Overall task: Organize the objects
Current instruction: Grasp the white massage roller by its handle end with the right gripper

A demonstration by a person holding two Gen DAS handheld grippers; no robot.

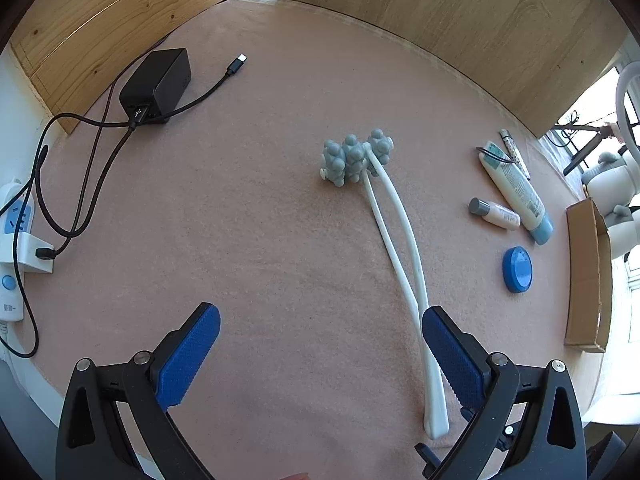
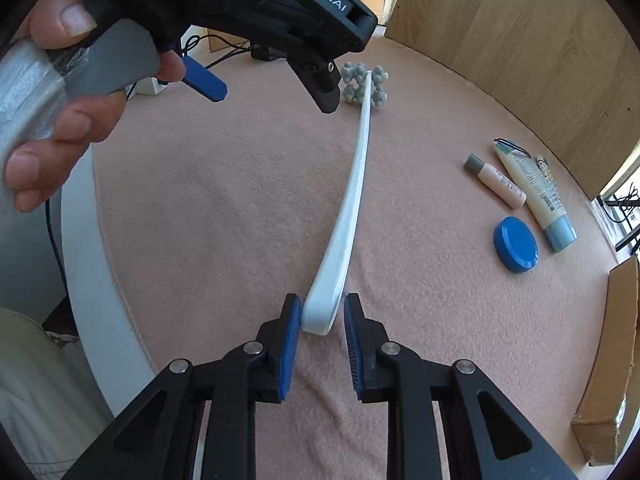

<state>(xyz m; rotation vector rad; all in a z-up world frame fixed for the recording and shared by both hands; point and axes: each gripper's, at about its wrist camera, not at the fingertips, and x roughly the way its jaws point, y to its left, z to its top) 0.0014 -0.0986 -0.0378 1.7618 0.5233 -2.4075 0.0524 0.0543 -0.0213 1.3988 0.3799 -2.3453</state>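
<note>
A massager with two long white handles [image 1: 400, 236] and grey-blue knobby rollers [image 1: 354, 156] lies on the pink cloth-covered table [image 1: 240, 220]. My left gripper [image 1: 320, 316] hangs open and wide above the cloth, its right finger [image 1: 448, 344] beside the handles' near end. In the right wrist view the handle end [image 2: 320, 312] rests between the pads of my right gripper [image 2: 322, 300]. The left pad is right against it and a thin gap shows at the right pad, so this gripper is open. A person's hand [image 2: 60, 92] holds the left gripper [image 2: 268, 94] at the top left there.
At the right lie a blue round lid [image 1: 517, 270], a small grey-capped bottle [image 1: 496, 213], a tube [image 1: 516, 192] and a patterned pen [image 1: 514, 152], with a cardboard box [image 1: 588, 276] at the edge. A black charger [image 1: 158, 82], cables and a power strip [image 1: 14, 236] sit left. Wooden panels stand behind.
</note>
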